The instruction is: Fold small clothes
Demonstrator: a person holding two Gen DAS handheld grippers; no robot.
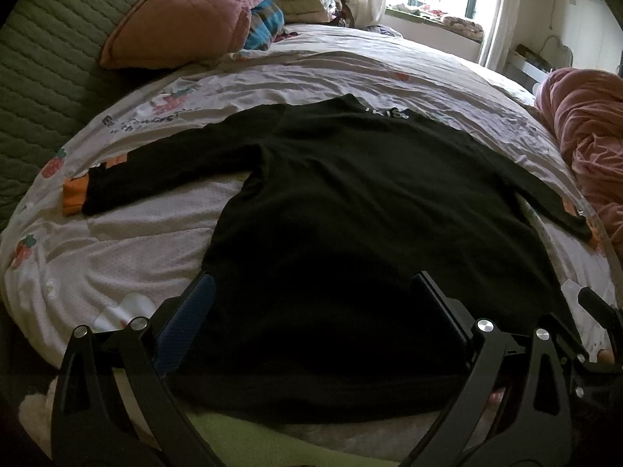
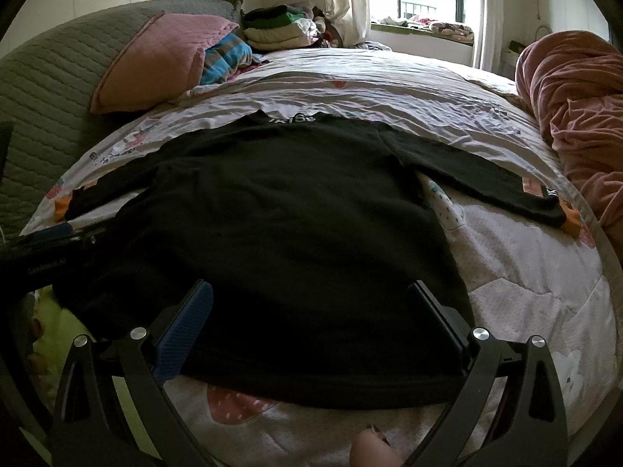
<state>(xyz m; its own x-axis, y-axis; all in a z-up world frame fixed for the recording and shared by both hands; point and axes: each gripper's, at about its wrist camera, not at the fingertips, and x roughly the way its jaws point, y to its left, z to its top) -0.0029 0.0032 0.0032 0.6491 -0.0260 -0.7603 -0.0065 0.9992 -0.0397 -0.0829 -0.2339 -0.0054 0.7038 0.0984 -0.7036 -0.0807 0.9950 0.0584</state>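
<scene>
1. A black shirt [image 1: 350,202] lies flat on the bed [image 1: 128,241], with both long sleeves spread out to the sides.
2. The left gripper [image 1: 311,307] has its fingers wide open, low by the near hem. The right gripper [image 2: 311,311] is wide open too, by the same hem. Neither one holds any cloth.
3. The shirt is very dark, so I cannot tell if the fingers touch it.
4. What could go wrong: the fingers might grab the quilt under the shirt too, since both are soft. Then the quilt would lift with the fold.
5. Only the top layer might get pinched, and the shirt would bunch up.
6. The sleeves stick out far, so a fold could leave them hanging out.
7. A pink pillow [image 1: 183,11] and a stack of folded clothes [image 2: 280,27] sit well away at the far side.
8. A pink blanket [image 2: 576,109] is heaped near the right sleeve cuff [image 2: 545,202] and may crowd that side.
</scene>
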